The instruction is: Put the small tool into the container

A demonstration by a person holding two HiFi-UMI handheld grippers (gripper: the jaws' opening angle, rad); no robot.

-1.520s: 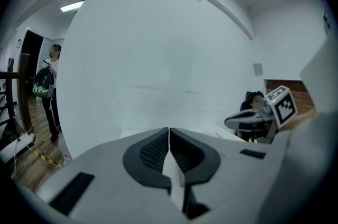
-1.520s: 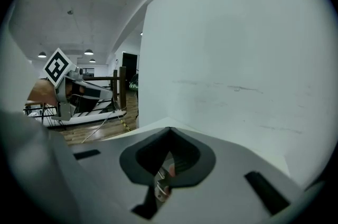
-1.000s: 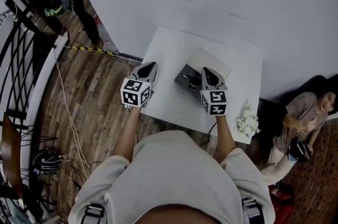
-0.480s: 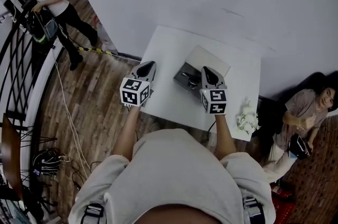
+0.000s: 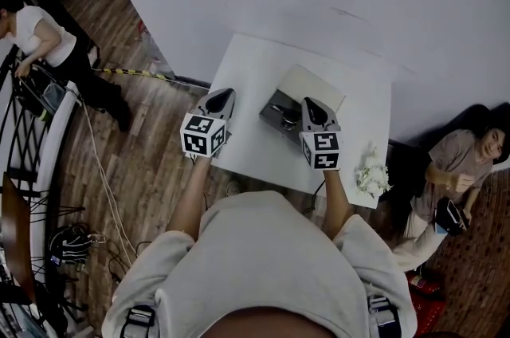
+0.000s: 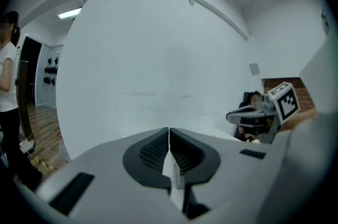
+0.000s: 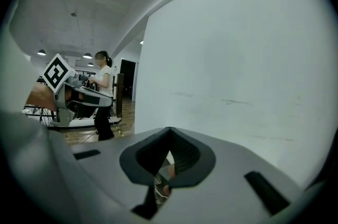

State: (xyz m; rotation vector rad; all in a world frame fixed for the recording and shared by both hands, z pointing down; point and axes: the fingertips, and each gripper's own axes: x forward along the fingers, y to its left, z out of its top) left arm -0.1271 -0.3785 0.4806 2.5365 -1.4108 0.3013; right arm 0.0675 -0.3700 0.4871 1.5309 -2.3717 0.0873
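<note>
The left gripper (image 5: 226,94) and the right gripper (image 5: 309,102) both have their fingers pressed together with nothing in them over the white desk (image 5: 253,69), and the small tool (image 5: 280,112) lies in the dark container (image 5: 268,119) beside the right one.

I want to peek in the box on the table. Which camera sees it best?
The head view: it looks down into the open container. The gripper views aim at the wall; their shut jaws hide the table.
</note>
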